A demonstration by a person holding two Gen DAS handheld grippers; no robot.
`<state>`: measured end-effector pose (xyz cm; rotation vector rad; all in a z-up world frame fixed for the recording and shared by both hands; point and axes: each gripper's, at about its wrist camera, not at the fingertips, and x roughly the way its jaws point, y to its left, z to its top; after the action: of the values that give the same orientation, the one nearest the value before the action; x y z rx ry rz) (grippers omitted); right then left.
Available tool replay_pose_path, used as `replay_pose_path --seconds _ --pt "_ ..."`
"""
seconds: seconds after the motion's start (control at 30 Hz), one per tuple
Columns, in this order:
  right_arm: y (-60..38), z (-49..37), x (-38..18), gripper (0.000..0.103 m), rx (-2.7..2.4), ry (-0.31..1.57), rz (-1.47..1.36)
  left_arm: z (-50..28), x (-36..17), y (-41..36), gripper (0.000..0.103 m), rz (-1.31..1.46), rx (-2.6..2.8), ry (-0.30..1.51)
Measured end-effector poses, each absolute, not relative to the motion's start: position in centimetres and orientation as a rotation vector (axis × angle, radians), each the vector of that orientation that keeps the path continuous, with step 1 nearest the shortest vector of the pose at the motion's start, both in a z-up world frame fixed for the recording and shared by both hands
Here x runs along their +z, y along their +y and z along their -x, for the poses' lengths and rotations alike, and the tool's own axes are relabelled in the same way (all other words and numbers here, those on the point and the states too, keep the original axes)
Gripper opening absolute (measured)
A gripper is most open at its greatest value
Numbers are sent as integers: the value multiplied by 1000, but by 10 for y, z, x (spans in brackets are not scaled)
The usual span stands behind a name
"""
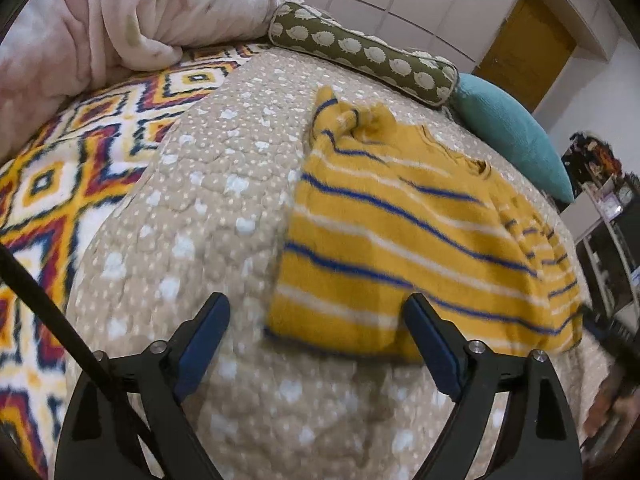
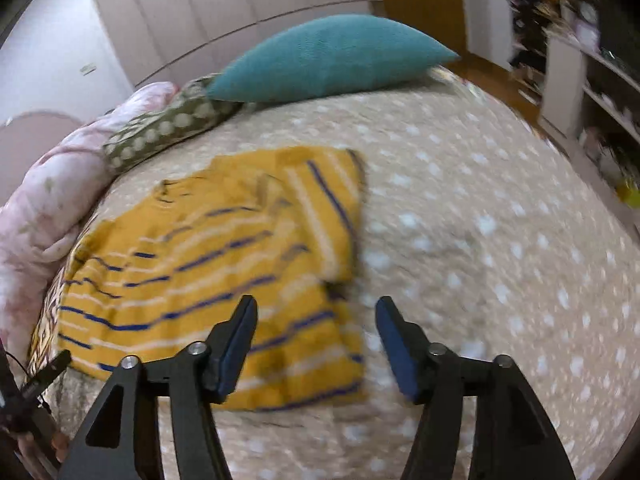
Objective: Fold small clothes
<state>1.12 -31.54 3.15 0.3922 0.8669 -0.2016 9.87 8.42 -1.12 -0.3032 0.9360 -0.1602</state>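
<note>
A small yellow sweater (image 1: pixel 404 232) with blue and white stripes lies on the beige dotted bedspread (image 1: pixel 208 208), both sleeves folded in over the body. It also shows in the right wrist view (image 2: pixel 224 264). My left gripper (image 1: pixel 318 306) is open and empty, just above the sweater's lower left corner. My right gripper (image 2: pixel 316 310) is open and empty, over the sweater's lower right corner. The other gripper's tip shows at the edge of each view (image 1: pixel 608 332) (image 2: pixel 44 372).
A pink duvet (image 1: pixel 120 16) is piled at the head of the bed, over a patterned blanket (image 1: pixel 60 168). A green bolster (image 1: pixel 360 52) and a teal cushion (image 1: pixel 512 132) lie beyond the sweater. Shelves (image 2: pixel 592 92) stand to the right of the bed.
</note>
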Motion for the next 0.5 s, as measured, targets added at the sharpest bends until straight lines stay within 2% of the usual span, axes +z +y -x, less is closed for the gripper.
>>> replay_pose_path --seconds 0.07,0.1,0.13,0.17,0.2,0.23,0.27,0.37,0.5 --pt "-325 -10 21 70 -195 885 -442 -111 -12 87 89 317 -153 936" --pt "-327 -10 15 70 -186 894 -458 -115 -13 87 83 311 -151 932" --pt "-326 -10 9 70 -160 910 -475 -119 -13 87 73 295 -141 934" --pt "-323 -10 4 68 -133 916 -483 -121 -14 87 55 275 -123 942" --pt "-320 -11 2 51 -110 917 -481 -122 -14 87 47 283 -143 944" --pt "-316 -11 2 38 -75 920 -467 -122 -14 88 43 294 -157 943" --pt "-315 -11 3 18 -53 931 -459 -121 -14 87 36 296 -168 947" --pt "-329 -7 10 12 -73 937 -439 -120 -12 84 35 275 -157 947" --pt "-351 -9 14 11 -174 935 -438 -119 -12 84 35 270 -154 945"
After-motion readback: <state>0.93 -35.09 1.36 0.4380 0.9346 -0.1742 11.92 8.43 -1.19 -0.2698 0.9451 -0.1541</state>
